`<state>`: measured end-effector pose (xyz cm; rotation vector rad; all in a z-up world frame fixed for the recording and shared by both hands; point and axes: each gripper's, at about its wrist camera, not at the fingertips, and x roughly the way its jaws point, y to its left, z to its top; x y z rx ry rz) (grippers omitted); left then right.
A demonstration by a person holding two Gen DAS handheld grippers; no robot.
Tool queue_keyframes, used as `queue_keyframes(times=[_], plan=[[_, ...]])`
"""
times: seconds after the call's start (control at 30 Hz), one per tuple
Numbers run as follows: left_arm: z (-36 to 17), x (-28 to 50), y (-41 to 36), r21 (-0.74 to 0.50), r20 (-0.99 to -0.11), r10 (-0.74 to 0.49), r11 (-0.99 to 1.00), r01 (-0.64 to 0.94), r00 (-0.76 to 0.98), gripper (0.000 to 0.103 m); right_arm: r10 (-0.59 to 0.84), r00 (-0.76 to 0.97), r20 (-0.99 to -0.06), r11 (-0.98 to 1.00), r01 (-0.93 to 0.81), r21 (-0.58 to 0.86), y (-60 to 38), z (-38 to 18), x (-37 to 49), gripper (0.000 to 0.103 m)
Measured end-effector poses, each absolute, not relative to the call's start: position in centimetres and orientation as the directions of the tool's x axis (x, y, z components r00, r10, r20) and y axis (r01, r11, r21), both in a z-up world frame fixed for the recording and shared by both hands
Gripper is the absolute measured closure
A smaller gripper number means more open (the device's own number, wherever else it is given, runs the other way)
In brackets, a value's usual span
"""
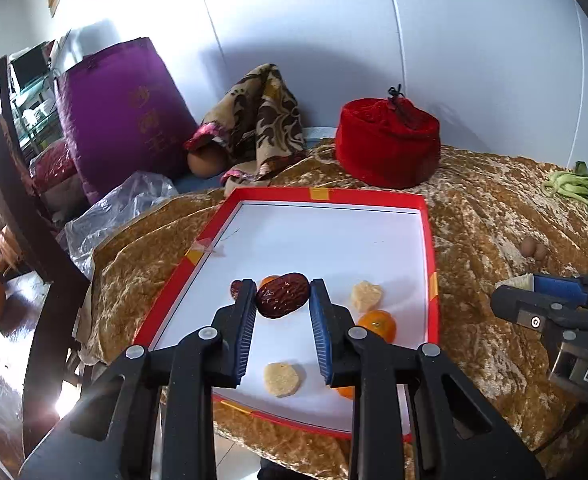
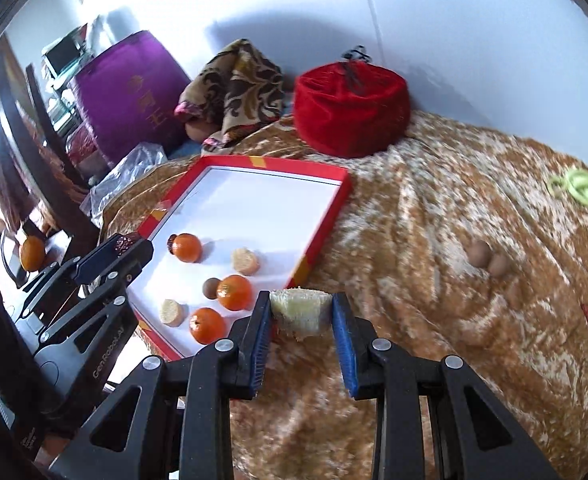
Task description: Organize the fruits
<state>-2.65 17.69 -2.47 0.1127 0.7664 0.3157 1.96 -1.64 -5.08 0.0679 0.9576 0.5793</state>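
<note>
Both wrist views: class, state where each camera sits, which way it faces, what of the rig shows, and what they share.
Left wrist: on the left gripper, facing down over the red tray; its fingers clamp a red date; the right gripper shows at the right edge.
Right wrist: on the right gripper, over the gold cloth; holds a pale sugarcane chunk; left gripper at left.
Shared: tray, tangerines, red velvet pouch.

Both wrist views down over tray
</note>
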Motion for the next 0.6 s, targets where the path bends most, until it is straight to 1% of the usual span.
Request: queue_keyframes(times=[0.2,0.37,0.47,0.6], plan=[[-2.6,-3.8,20.9,0.211,-0.650,0.393,0.916,-0.342,0.651,0.078,0.486,0.458,-0.744,0.832,-0.504,0.232,2.7,-4.3,0.9,0.073],[-3.6,-3.6,23.0,0.221,-0.662,0.439,0.889,-0.402,0.608,0.078,0.472,0.494,-0.730,0.822,-0.546,0.163,6.1,-3.9,0.1,0.073],[-4.4,-3.1,23.8,0.219,-0.683,0.454,0.874,-0.433,0.572,0.078,0.457,0.508,-0.730,0.822,-0.555,0.127,7.7,-4.4,0.0,0.073],[-4.8,-2.5,23.8,0.236,-0.676,0.482,0.858,-0.456,0.557,0.078,0.430,0.522,-0.737,0.830,-0.550,0.095,8.9,-5.7,0.5,0.073]])
